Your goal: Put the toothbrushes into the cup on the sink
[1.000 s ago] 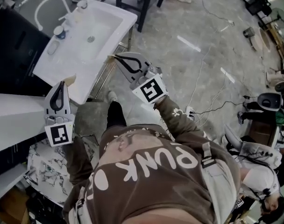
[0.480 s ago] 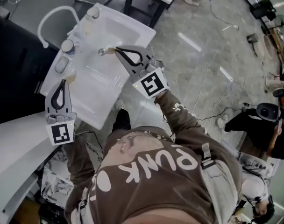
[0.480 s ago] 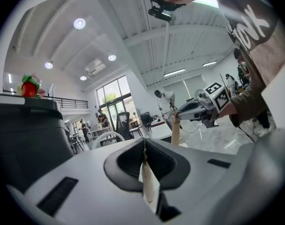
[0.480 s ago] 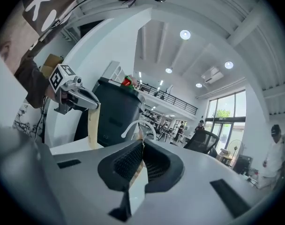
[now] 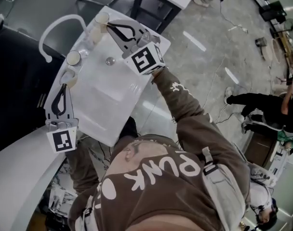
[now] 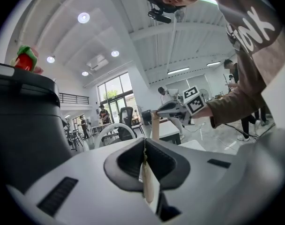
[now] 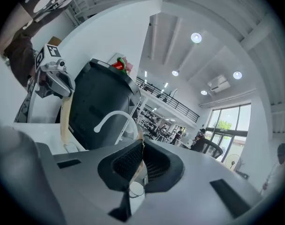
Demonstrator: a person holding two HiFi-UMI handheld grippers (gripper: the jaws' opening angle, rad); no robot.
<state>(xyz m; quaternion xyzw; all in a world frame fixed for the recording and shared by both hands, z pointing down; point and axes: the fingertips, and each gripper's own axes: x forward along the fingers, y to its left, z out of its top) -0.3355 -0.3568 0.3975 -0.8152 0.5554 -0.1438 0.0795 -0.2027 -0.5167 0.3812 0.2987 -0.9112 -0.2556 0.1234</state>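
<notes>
My left gripper (image 5: 65, 84) hovers over the left rim of the white sink (image 5: 118, 107), shut on a beige toothbrush (image 6: 147, 186) that hangs down from its jaws. My right gripper (image 5: 108, 25) is over the sink's far end, shut on a second beige toothbrush (image 6: 155, 125), which also hangs down. A round cup (image 5: 73, 57) stands on the sink's ledge beside the curved white faucet (image 5: 59, 25), between the two grippers. In the right gripper view a round cup rim (image 7: 135, 189) shows below the shut jaws. The left gripper (image 7: 56, 78) and its toothbrush (image 7: 65, 121) appear there too.
A pale bottle (image 5: 95, 30) and a small oval dish (image 5: 68, 76) stand on the sink's ledge. A dark cabinet (image 5: 16, 76) is left of the sink and a table leg (image 5: 137, 8) behind it. Cables lie on the floor (image 5: 209, 57), where other people stand at the right.
Both grippers have travelled from the sink's near corner out over it. The right one has gone on to the far end by the faucet. Both stay shut on their toothbrushes.
</notes>
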